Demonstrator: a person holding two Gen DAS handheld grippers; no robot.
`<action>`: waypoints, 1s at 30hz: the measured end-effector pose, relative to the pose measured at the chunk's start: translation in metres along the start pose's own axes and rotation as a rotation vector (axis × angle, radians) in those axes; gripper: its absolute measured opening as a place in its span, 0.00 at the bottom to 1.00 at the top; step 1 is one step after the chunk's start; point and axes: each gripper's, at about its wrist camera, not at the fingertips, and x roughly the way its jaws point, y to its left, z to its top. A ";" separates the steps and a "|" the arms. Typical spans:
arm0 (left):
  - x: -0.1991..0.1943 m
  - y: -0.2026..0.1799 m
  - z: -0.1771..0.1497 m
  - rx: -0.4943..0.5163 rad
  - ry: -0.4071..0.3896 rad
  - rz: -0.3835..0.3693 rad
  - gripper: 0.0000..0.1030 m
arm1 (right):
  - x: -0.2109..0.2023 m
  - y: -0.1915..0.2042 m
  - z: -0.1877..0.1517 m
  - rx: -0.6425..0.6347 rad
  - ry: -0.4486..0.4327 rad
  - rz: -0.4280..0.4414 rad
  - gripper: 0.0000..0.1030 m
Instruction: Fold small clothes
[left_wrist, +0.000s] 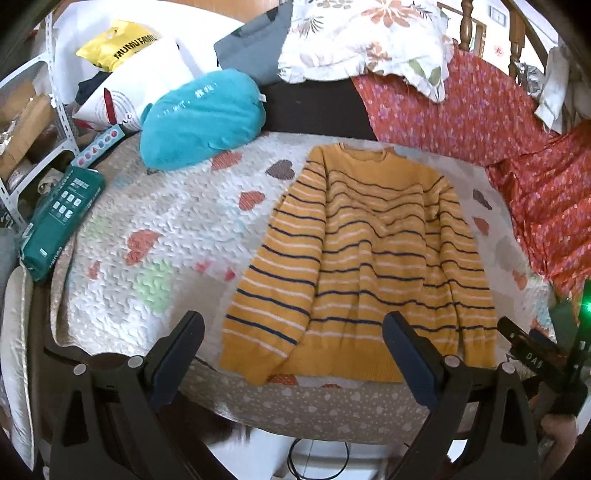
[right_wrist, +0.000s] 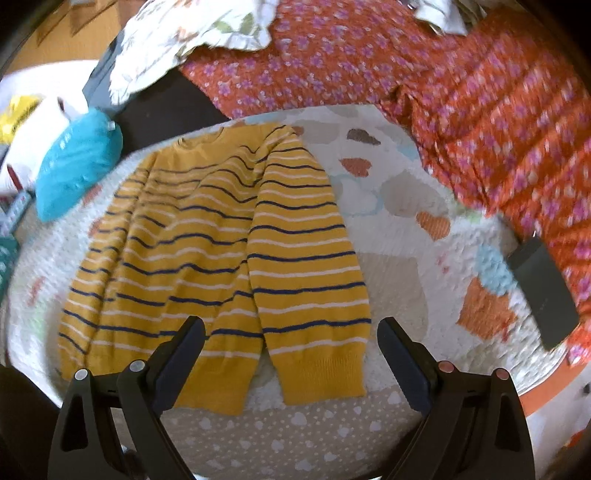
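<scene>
A mustard-yellow sweater (left_wrist: 369, 258) with navy and white stripes lies flat on the heart-patterned quilt (left_wrist: 166, 229), collar away from me, both sleeves laid down along its body. It also shows in the right wrist view (right_wrist: 221, 251). My left gripper (left_wrist: 293, 325) is open and empty, hovering just short of the hem by the left sleeve cuff. My right gripper (right_wrist: 291, 332) is open and empty, hovering just short of the right sleeve cuff (right_wrist: 321, 369). The right gripper's body shows at the right edge of the left wrist view (left_wrist: 535, 354).
A teal cushion (left_wrist: 201, 118) and a green packet (left_wrist: 61, 218) lie at the quilt's left. Red flowered fabric (left_wrist: 517, 147) and a white floral cloth (left_wrist: 362, 40) are piled behind and to the right. A dark flat box (right_wrist: 543, 291) lies at the right.
</scene>
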 end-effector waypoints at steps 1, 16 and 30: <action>0.001 0.002 0.002 -0.001 -0.002 0.002 0.94 | 0.001 -0.007 0.000 0.035 0.013 0.013 0.94; 0.089 0.004 0.004 -0.033 0.151 -0.023 0.94 | 0.087 -0.071 -0.021 0.359 0.214 0.135 0.85; 0.103 0.017 0.021 -0.066 0.130 -0.040 0.94 | 0.036 -0.116 0.055 0.200 0.005 -0.047 0.11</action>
